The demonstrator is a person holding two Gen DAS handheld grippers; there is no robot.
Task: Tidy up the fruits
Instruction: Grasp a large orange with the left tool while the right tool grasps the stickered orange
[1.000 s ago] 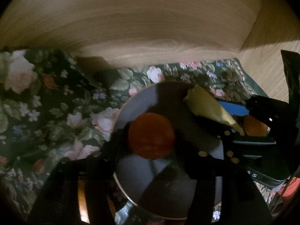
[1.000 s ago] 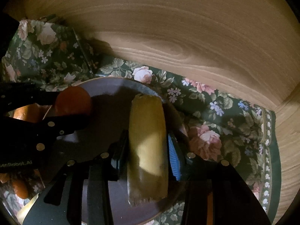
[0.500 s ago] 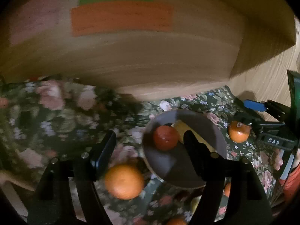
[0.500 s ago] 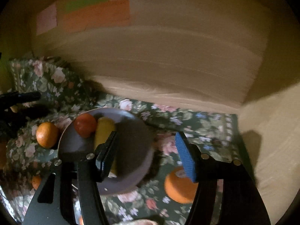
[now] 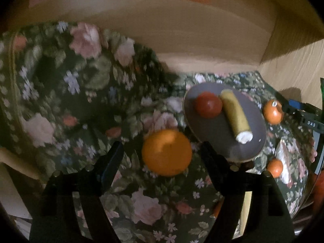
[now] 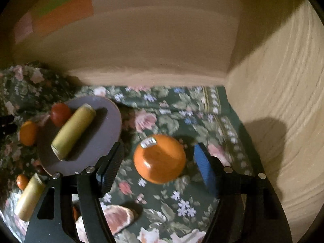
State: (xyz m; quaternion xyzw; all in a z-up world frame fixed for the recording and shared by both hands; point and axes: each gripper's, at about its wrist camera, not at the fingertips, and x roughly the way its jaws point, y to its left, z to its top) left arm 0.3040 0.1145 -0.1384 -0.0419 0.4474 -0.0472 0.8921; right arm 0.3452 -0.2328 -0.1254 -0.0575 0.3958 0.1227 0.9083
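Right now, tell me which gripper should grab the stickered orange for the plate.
Right. The right gripper is open with the stickered orange centred between its fingers, next to the plate. The left gripper is open too, but frames a different, plain orange.

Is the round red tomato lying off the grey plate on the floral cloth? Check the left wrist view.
No, the round red tomato sits on the grey plate, beside the yellow banana piece.

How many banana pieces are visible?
2 yellow banana pieces: one on the round grey plate beside the red tomato, one on the floral cloth; others may be hidden.
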